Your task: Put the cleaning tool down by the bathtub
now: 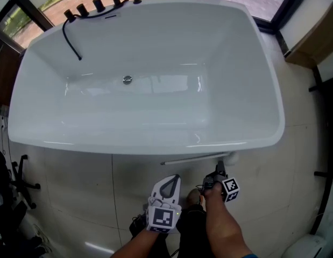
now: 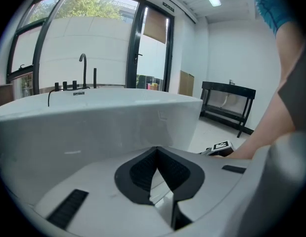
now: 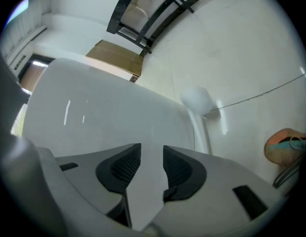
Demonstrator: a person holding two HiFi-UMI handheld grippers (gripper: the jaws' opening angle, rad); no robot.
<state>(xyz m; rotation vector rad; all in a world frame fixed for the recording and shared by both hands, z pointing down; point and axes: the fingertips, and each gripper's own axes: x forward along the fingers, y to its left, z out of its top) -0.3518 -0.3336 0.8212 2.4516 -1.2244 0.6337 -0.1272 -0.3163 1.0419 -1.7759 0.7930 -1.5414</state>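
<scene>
The cleaning tool (image 1: 198, 158), a thin pale rod with a rounded white head (image 1: 231, 156), lies on the tiled floor along the foot of the white bathtub (image 1: 155, 138). In the right gripper view its rod (image 3: 200, 135) and head (image 3: 196, 98) rest against the tub wall (image 3: 108, 117). My right gripper (image 1: 218, 170) hovers just behind the tool, jaws open (image 3: 152, 152), nothing between them. My left gripper (image 1: 169, 186) is held lower left of it, pointing at the tub (image 2: 93, 122); its jaws (image 2: 157, 163) meet at the tip and hold nothing.
Black taps and a hose (image 1: 93, 7) sit at the tub's far left rim, a drain (image 1: 127, 80) on its floor. A wooden cabinet (image 1: 312, 43) stands at right, a black stand (image 2: 227, 100) by the wall. A black chair base (image 1: 21, 179) is at left. A shoe (image 3: 287, 144) is near my right gripper.
</scene>
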